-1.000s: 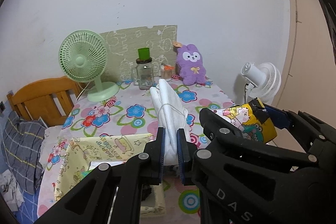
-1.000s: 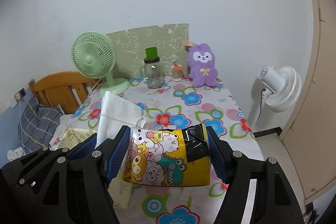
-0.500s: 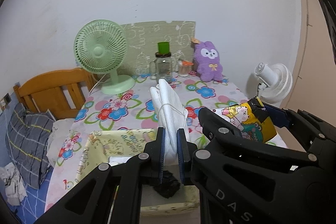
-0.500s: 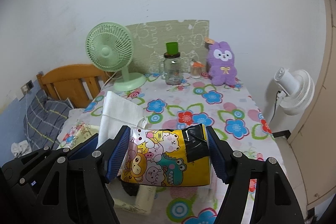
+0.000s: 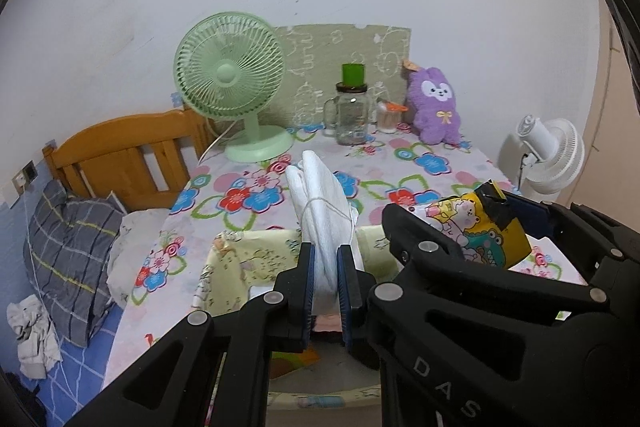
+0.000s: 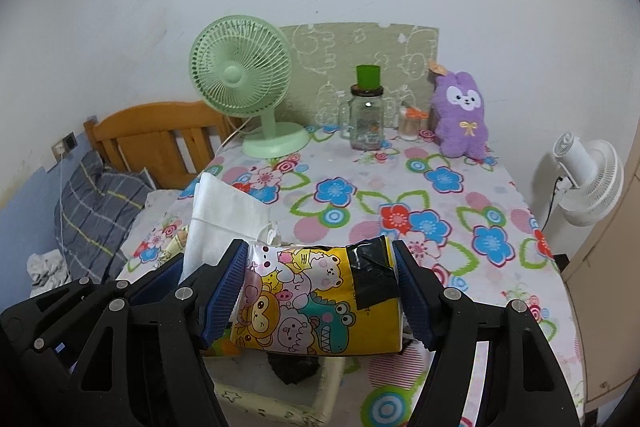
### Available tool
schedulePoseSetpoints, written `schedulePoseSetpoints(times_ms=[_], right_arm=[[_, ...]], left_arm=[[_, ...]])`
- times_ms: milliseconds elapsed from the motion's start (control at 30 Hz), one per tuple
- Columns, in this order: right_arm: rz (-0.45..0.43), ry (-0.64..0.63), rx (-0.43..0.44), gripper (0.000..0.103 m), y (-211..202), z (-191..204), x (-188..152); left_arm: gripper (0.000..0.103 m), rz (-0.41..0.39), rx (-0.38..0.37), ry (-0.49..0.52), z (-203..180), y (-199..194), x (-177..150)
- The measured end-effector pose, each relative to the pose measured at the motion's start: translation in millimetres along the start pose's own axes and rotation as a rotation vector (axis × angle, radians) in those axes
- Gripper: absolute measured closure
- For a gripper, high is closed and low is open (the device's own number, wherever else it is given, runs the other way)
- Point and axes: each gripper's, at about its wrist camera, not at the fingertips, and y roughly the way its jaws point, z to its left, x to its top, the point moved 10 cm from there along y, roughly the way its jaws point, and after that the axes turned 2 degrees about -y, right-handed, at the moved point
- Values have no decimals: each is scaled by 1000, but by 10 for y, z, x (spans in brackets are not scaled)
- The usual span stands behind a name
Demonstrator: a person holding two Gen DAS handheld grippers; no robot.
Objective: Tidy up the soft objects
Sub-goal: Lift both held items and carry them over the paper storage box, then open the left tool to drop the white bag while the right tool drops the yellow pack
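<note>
My left gripper (image 5: 325,259) is shut on a folded white cloth bundle (image 5: 320,195) tied with string, which sticks up and forward from the pads. My right gripper (image 6: 320,263) is shut on a yellow tissue pack (image 6: 312,307) printed with cartoon animals and patched with black tape. The two grippers are side by side, and the pack (image 5: 480,231) also shows at the right of the left wrist view. Both loads hang over a pale yellow fabric box (image 5: 248,247) at the near edge of the floral table (image 6: 440,211). A purple plush rabbit (image 6: 460,119) sits at the far right against the wall.
At the back of the table are a green fan (image 5: 232,83), a glass jar (image 5: 352,115) topped with a green cup, and a small jar beside the plush. A white fan (image 6: 588,179) stands off the table's right. A wooden bed frame (image 5: 120,155) and a plaid pillow (image 5: 68,251) lie to the left.
Both grippers have carried their loads to the left and a little down, from beside the fabric box to over it. Neither grip has changed.
</note>
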Motion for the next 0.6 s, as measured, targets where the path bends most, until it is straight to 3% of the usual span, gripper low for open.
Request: schedulePoseSetpoints(times_ms=[600], right_arm=[[120,-22,81,30,565,471,-213]], left_arm=[[93,105,64,-33,524,372,-263]])
